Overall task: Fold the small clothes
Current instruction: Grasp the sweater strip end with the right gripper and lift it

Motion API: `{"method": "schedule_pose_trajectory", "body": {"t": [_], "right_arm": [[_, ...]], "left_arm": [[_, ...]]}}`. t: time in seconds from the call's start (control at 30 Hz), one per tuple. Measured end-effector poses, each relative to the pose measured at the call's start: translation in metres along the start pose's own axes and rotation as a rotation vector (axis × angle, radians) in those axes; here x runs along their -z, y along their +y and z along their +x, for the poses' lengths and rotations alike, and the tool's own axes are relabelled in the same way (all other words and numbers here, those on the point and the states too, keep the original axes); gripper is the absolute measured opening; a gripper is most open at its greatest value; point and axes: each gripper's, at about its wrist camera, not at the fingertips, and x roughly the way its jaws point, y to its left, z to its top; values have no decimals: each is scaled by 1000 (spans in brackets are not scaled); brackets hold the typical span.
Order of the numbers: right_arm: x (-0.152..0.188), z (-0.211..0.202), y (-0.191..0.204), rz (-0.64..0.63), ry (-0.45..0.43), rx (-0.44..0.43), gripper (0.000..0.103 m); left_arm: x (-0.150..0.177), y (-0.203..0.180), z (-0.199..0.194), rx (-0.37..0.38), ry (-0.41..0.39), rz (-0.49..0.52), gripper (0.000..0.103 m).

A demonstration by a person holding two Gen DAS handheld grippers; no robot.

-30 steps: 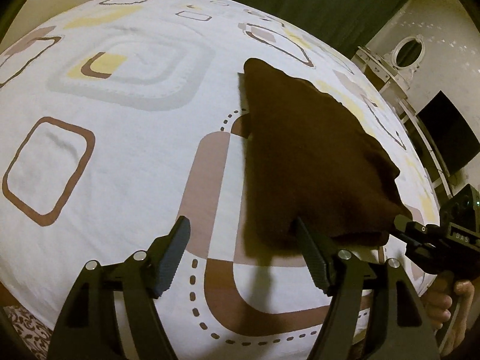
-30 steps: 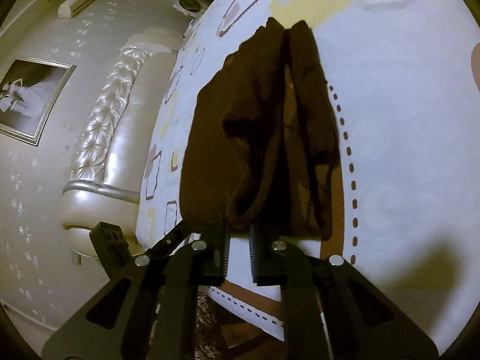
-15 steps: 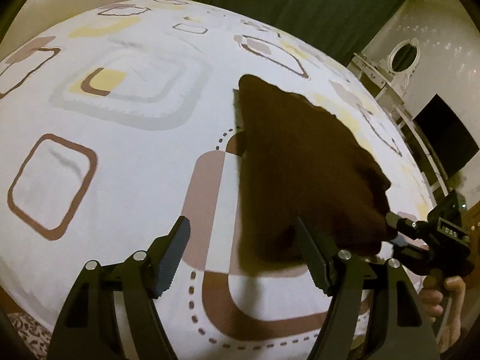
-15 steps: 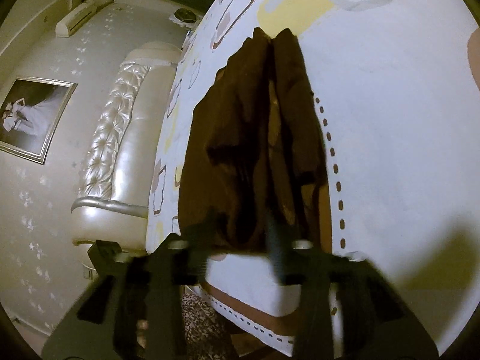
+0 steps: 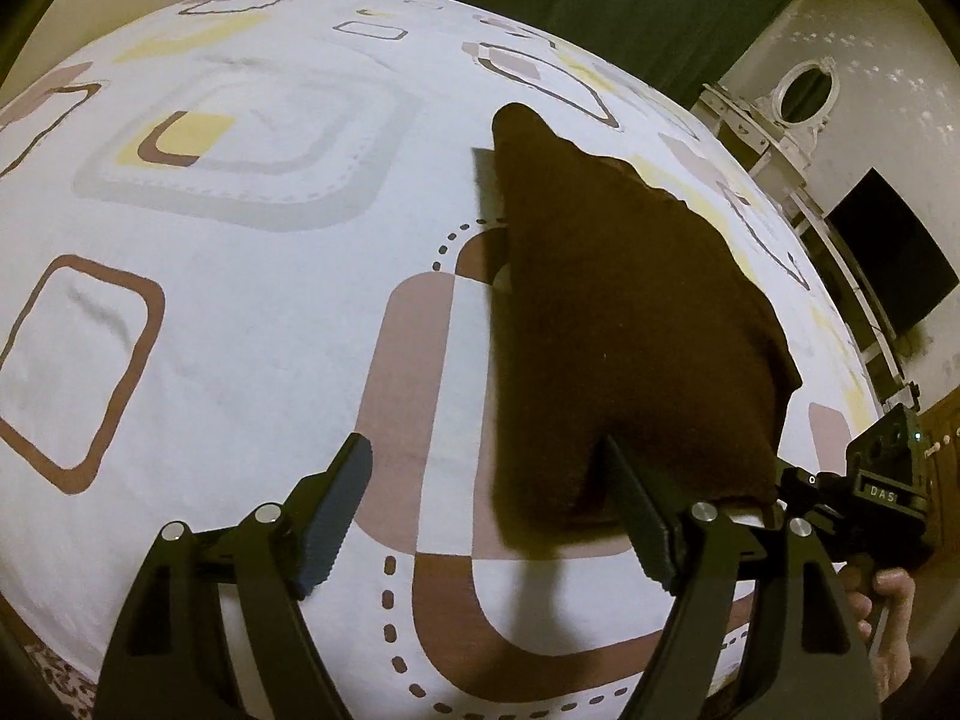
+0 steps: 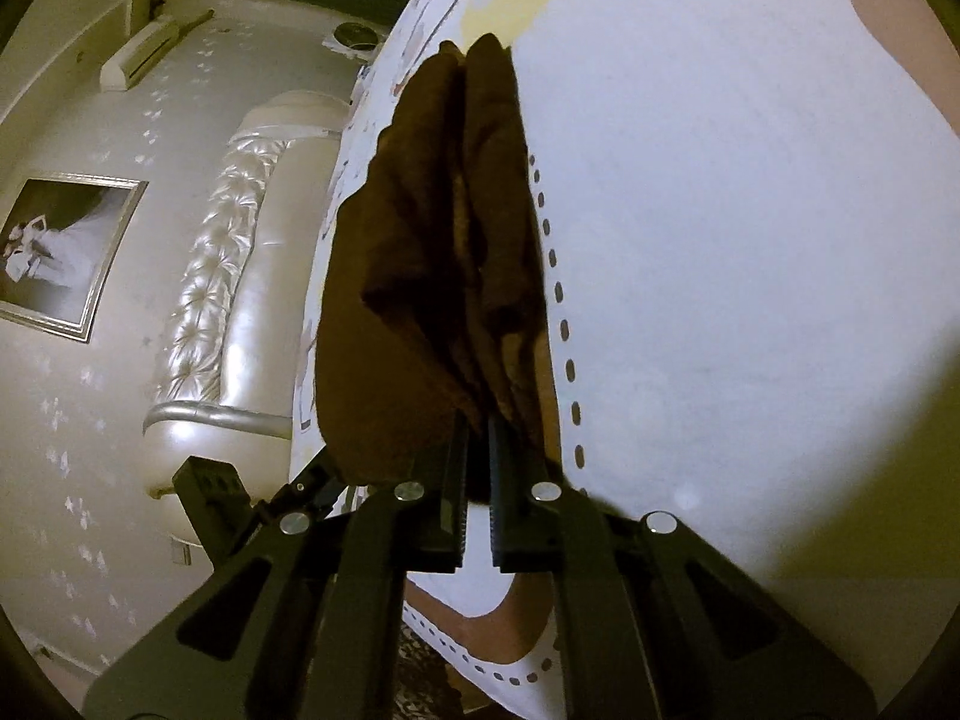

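Observation:
A dark brown cloth [image 5: 618, 312] lies folded on the patterned bed sheet [image 5: 252, 312], its near end lifted off the sheet. My right gripper [image 6: 477, 438] is shut on the cloth's [image 6: 432, 264] near edge, with the layers hanging between the fingers. It also shows in the left wrist view [image 5: 780, 495] at the cloth's right corner. My left gripper [image 5: 486, 504] is open and empty, just in front of the cloth's near left corner; its right finger [image 5: 630, 510] is beside the cloth edge.
The sheet's front edge [image 5: 540, 702] runs just below my left gripper. A padded cream headboard [image 6: 240, 276] and a framed picture [image 6: 60, 252] are left of the bed in the right wrist view. A dresser with an oval mirror [image 5: 804, 90] and a dark screen [image 5: 888, 264] stand beyond the bed.
The right gripper has lifted the cloth's near edge higher and pulled the layers tighter. The left gripper has stayed open and shifted slightly back from the cloth.

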Motion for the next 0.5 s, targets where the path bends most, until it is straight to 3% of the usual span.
{"method": "schedule_pose_trajectory", "body": {"t": [0.13, 0.23, 0.3, 0.5], "right_arm": [[-1, -3, 4, -26, 26, -6, 9], [-11, -20, 19, -75, -13, 13, 27], [-22, -31, 28, -108, -53, 34, 45], [-54, -19, 41, -110, -70, 21, 47]], "left_arm": [[-2, 0, 0, -2, 2, 5, 78], [-3, -1, -6, 13, 12, -7, 78], [-5, 0, -12, 20, 5, -6, 78], [-15, 6, -19, 21, -24, -17, 78]]}}
